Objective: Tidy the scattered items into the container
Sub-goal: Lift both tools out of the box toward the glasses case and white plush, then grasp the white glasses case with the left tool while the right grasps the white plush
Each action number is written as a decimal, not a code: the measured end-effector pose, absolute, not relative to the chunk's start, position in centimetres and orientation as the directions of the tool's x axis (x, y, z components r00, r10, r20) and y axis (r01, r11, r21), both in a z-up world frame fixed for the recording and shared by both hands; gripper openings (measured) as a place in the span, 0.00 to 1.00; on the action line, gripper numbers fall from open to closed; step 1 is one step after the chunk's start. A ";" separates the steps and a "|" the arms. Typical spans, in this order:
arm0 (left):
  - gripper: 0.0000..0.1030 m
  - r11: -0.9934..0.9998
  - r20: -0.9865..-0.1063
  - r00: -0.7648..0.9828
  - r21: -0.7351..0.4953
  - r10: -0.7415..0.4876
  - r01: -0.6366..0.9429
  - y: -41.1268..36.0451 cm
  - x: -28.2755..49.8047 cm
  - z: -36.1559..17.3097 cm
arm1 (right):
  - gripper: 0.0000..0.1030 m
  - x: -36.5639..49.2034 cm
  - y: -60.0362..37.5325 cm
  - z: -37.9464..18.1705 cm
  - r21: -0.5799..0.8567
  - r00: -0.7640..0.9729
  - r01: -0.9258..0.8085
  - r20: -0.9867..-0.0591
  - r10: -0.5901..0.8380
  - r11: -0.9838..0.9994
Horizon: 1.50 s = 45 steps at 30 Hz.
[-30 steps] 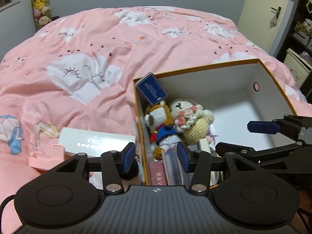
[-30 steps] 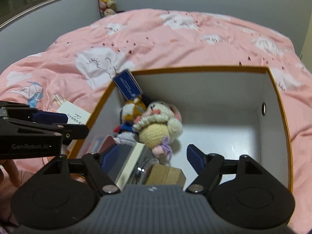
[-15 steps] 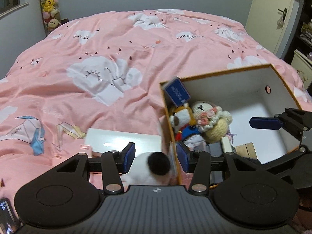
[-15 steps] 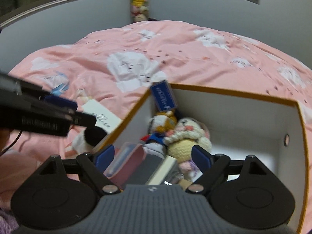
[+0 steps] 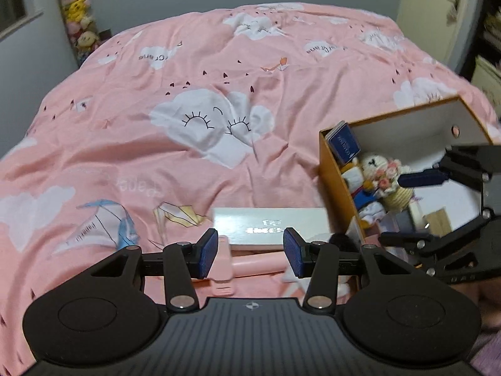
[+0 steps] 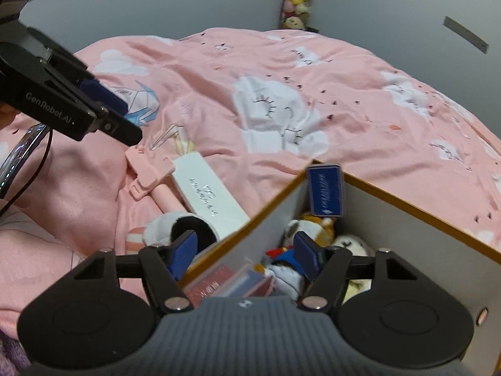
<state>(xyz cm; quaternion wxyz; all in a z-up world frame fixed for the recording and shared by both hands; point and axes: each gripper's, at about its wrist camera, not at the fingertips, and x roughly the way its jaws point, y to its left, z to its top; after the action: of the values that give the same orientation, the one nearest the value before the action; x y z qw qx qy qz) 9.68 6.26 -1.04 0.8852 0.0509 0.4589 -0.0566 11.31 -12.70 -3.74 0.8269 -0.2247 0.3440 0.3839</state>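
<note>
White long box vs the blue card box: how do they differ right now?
The white box lies flat on the pink duvet, outside the container; the blue box stands nearly upright inside it, propped in a corner. The white box is long and narrow, the blue box short and squat. White carries dark print, blue carries pale print. Both are rectangular printed boxes, neither held by any fingers.

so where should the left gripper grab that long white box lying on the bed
Grip the long white box across its narrow width near the middle, coming down from above. It lies flat on the duvet with its long side facing the left gripper, whose open jaws look about wide enough. The pink clip crowds one end.
</note>
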 end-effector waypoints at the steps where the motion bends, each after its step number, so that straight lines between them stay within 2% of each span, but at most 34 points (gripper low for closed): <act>1: 0.53 0.983 -0.821 0.569 0.060 -0.050 0.173 6.3 9.8 -1.2 | 0.66 11.5 -12.3 -3.9 -0.106 0.460 -0.795 -0.747 0.480 0.597; 6: 0.53 0.920 -0.836 0.549 0.204 -0.014 0.333 5.5 10.7 -2.5 | 0.59 12.9 -10.9 -4.2 -0.100 0.427 -0.808 -0.778 0.461 0.581; 12: 0.53 0.768 -0.846 0.533 0.345 0.006 0.539 4.3 12.0 -5.1 | 0.59 15.0 -10.1 -4.5 -0.064 0.399 -0.798 -0.802 0.445 0.599; 20: 0.53 0.479 -0.873 0.487 0.438 0.025 0.760 2.1 14.1 -9.2 | 0.59 16.6 -10.0 -5.0 -0.043 0.377 -0.795 -0.817 0.437 0.605; 30: 0.53 0.153 -0.918 0.393 0.395 0.042 0.906 0.2 15.9 -14.6 | 0.64 18.2 -12.9 -4.0 -0.028 0.407 -0.743 -0.812 0.418 0.669; 36: 0.59 0.132 -0.950 0.312 0.309 -0.002 0.942 -0.4 17.0 -15.3 | 0.64 19.1 -14.0 -4.5 0.007 0.399 -0.710 -0.820 0.410 0.704; 45: 0.69 0.111 -0.946 0.323 0.319 -0.018 0.941 -0.6 17.6 -16.8 | 0.64 18.8 -14.0 -4.7 0.061 0.361 -0.702 -0.828 0.429 0.709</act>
<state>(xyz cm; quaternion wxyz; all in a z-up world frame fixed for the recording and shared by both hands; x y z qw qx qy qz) 17.61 -0.62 -16.80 0.6094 0.5384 0.4289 -0.3934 18.77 -14.00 -4.72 0.8106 -0.1536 0.4446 0.3489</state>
